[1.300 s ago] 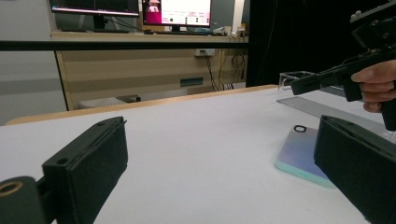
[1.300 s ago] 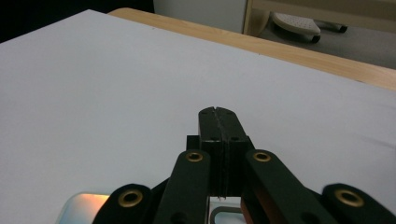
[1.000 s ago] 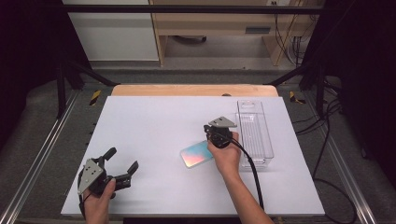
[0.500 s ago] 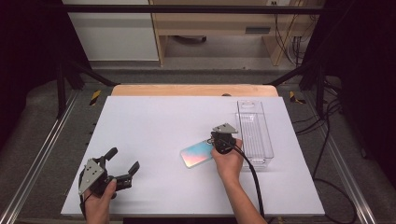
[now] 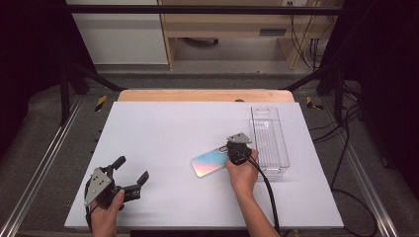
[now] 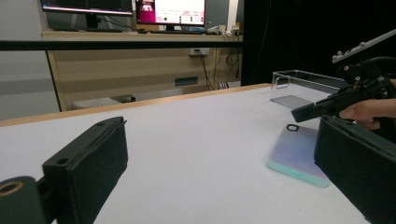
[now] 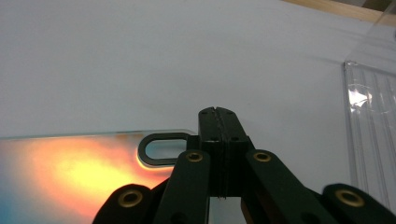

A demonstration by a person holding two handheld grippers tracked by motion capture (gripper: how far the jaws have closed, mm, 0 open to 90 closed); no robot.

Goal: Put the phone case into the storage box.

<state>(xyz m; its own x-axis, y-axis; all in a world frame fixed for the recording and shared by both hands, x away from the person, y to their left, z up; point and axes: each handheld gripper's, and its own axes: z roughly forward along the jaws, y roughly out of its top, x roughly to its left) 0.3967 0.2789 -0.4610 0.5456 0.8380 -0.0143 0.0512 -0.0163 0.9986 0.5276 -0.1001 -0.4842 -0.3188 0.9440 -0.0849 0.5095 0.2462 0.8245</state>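
Observation:
An iridescent phone case (image 5: 210,163) lies flat on the white table (image 5: 173,123), its camera cutout (image 7: 161,148) toward the right. My right gripper (image 5: 231,149) is shut, jaws pressed together with nothing visible between them. Its tip (image 7: 218,112) rests at the case's corner beside the cutout; whether it touches the case (image 7: 70,168) I cannot tell. The left gripper view shows that gripper (image 6: 308,112) just above the case (image 6: 296,149). My left gripper (image 5: 131,170) is held open near the table's front left, jaws wide with nothing between them (image 6: 219,154).
A clear plastic tray (image 5: 269,143) stands lengthwise just right of the right gripper, also seen as a transparent box (image 6: 303,77) and a ribbed wall (image 7: 373,116). A wooden strip (image 5: 205,95) edges the far side. A cable (image 5: 267,192) trails along the right forearm.
My right gripper has sunk and come slightly nearer, down to the case's right corner. The left gripper and the case have stayed put.

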